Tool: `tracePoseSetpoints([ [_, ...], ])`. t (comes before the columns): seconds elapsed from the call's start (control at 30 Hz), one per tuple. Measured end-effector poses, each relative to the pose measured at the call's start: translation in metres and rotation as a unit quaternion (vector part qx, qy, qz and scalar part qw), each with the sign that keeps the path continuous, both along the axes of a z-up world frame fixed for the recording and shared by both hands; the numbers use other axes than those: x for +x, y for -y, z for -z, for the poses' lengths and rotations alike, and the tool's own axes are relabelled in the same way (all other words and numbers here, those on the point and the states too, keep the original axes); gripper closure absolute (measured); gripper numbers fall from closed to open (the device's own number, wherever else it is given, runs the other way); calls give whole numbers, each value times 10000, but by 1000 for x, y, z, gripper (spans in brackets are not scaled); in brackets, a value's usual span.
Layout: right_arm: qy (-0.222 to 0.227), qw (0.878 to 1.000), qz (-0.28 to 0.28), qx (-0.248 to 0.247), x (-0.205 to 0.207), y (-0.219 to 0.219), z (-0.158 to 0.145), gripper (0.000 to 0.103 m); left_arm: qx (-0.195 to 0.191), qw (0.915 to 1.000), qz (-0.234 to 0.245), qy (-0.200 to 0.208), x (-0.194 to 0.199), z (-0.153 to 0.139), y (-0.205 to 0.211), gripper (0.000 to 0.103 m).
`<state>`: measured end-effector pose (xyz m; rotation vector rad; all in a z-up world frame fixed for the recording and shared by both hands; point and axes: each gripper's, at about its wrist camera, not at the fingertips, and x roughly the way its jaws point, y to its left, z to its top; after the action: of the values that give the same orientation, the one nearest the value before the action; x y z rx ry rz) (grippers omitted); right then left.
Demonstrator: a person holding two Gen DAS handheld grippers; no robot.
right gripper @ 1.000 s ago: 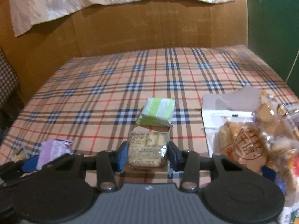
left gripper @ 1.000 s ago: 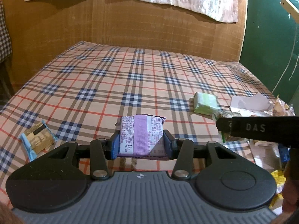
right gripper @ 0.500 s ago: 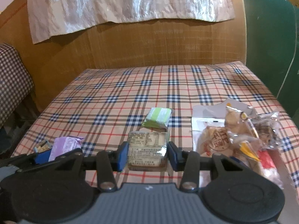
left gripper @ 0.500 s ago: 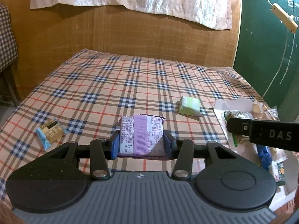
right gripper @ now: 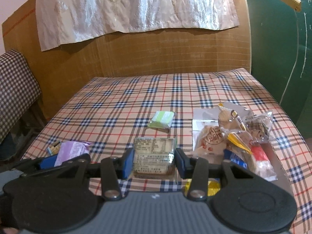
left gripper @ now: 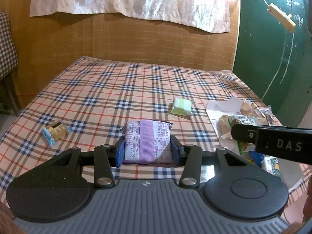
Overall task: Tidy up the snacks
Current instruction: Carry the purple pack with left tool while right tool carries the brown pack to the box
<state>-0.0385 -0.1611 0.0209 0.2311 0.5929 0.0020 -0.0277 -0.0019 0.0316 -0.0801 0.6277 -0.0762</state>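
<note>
My left gripper (left gripper: 147, 149) is shut on a purple snack packet (left gripper: 148, 138) and holds it above the plaid tablecloth (left gripper: 124, 85). My right gripper (right gripper: 154, 160) is shut on a silver-green snack packet (right gripper: 154, 156), also held above the cloth. A light green packet (left gripper: 181, 106) lies on the cloth ahead of both grippers; it also shows in the right wrist view (right gripper: 161, 118). A blue and tan packet (left gripper: 54, 131) lies at the left. In the right wrist view the purple packet (right gripper: 71, 152) and the left gripper show at the lower left.
A heap of mixed snack bags (right gripper: 234, 136) lies on white paper at the right edge of the table. A brown cardboard wall (left gripper: 136, 44) stands behind. A checked chair (right gripper: 15, 89) stands at the left, a green wall (left gripper: 273, 39) at the right.
Both grippers have risen and pulled back with their packets, so more of the table and wall shows. The packets on the cloth have not moved.
</note>
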Motion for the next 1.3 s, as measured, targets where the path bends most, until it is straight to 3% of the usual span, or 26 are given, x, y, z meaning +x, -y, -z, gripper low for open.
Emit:
tracePoseSetpoints([
  [0.43,179,9998,88,-84,-30,12,-10,60,-17,9995,297,50,-26,-13,14,45],
  [1.3,281,9986,428,-101,-58,46,-13,60,-31,9963,855,13,-18,-10,28,45],
])
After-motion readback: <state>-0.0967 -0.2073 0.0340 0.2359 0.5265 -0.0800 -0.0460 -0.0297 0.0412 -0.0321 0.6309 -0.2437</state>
